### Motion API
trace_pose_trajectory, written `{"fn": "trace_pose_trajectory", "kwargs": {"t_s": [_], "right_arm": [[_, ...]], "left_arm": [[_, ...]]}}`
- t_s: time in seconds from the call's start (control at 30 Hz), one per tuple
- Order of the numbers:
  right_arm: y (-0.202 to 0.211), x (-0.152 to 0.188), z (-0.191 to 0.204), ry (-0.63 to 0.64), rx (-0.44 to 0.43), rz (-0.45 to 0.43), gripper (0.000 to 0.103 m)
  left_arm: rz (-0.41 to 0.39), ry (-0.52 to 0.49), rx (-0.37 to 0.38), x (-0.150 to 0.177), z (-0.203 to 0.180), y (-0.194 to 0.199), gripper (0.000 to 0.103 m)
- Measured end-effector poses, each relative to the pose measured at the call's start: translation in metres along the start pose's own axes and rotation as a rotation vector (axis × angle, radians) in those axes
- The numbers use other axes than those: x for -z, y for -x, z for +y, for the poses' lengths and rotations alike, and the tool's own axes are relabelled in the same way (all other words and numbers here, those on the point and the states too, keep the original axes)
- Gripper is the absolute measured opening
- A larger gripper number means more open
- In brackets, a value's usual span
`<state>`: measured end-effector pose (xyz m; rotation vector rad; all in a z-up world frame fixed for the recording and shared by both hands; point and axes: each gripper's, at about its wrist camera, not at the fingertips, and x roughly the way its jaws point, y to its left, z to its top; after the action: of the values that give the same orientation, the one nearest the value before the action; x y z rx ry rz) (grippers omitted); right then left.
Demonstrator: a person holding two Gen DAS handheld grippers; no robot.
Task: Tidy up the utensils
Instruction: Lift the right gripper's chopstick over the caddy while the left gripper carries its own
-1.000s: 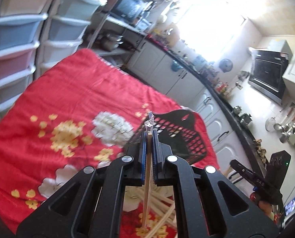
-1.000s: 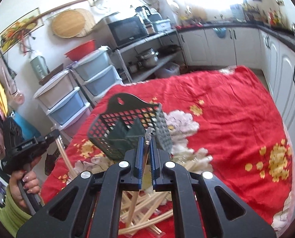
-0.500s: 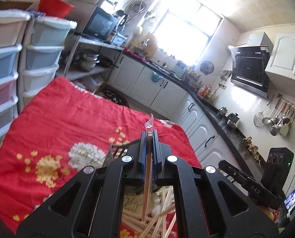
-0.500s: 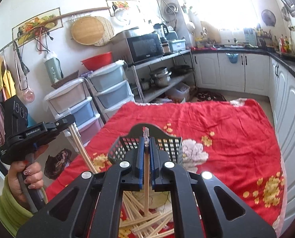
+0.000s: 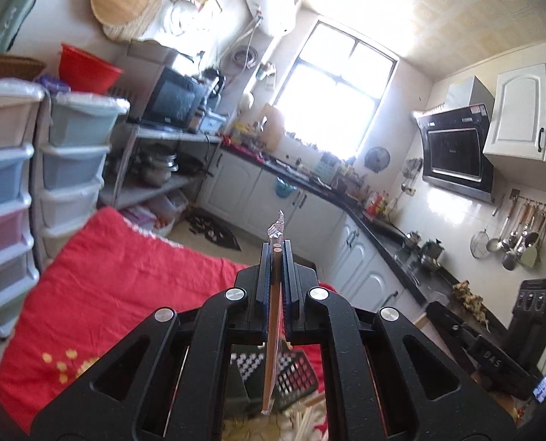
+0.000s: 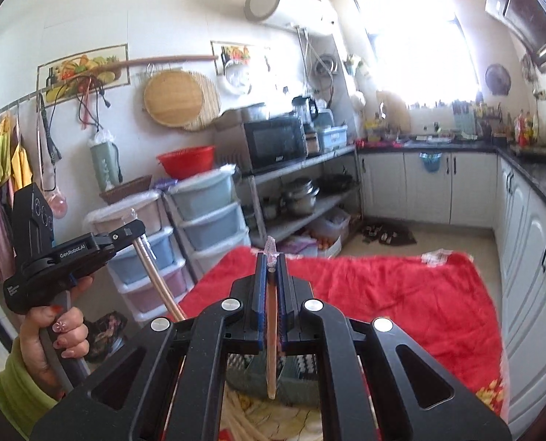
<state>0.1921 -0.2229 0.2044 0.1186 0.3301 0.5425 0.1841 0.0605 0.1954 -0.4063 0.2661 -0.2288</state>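
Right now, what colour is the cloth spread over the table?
Bright red, with yellow and white flowers printed on it; the cloth shows best in the right wrist view.

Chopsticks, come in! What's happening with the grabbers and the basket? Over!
Left gripper shut on one chopstick. Right gripper shut on another chopstick. Black mesh basket below, on the red cloth. Nothing in the way.

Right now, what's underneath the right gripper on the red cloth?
Beneath the right gripper, shut on a chopstick, sits the black mesh basket, with loose chopsticks on the red cloth. The gripper's body hides the basket's inside.
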Motion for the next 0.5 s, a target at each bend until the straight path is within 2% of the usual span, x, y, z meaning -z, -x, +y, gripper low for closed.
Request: {"fn": "trace_pose_trajectory", "kwargs": {"t_s": [0.2, 0.5], "right_arm": [[-0.004, -0.014, -0.006, 0.000, 0.031, -0.052, 0.005], [-0.028, -0.012, -0.016, -0.004, 0.042, -0.057, 0.005]], "left_arm": [[-0.037, -0.030, -0.048, -0.007, -0.003, -0.008, 0.003], [-0.002, -0.086, -0.124, 0.013, 0.002, -0.039, 0.003]]}}
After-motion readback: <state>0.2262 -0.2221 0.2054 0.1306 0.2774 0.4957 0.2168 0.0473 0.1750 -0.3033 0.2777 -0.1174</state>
